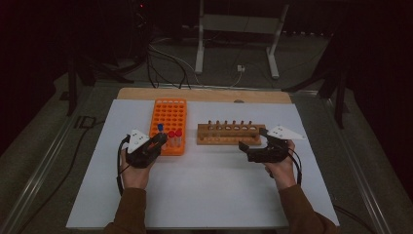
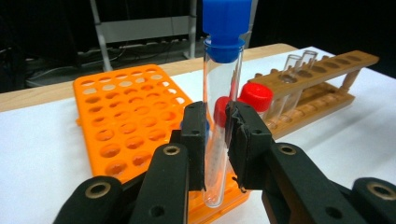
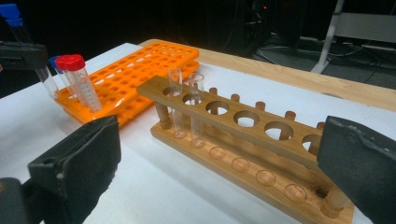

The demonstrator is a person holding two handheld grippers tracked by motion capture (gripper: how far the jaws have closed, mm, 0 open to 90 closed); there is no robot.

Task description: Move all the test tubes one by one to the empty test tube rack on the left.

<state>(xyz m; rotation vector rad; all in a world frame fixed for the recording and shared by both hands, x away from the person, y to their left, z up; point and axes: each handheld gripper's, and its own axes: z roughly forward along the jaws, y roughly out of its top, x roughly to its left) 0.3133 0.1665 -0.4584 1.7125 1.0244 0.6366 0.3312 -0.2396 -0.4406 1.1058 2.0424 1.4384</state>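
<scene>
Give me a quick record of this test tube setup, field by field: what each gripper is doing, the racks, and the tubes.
left gripper: shut on blue-capped tube, held upright at the orange rack's near edge
right gripper: open, holding nothing, at the wooden rack
orange rack: holds red-capped tubes
wooden rack: two uncapped glass tubes at one end, other holes free
surface: white sheet on table

— What carries everything here?
— A white rectangular worktop (image 1: 204,195), with a strip of bare wood along its far edge.
— And directly on it?
— A flat orange plastic tube rack (image 1: 169,117) at the left, and just beside it to the right a long wooden test-tube rack (image 1: 229,141).
</scene>
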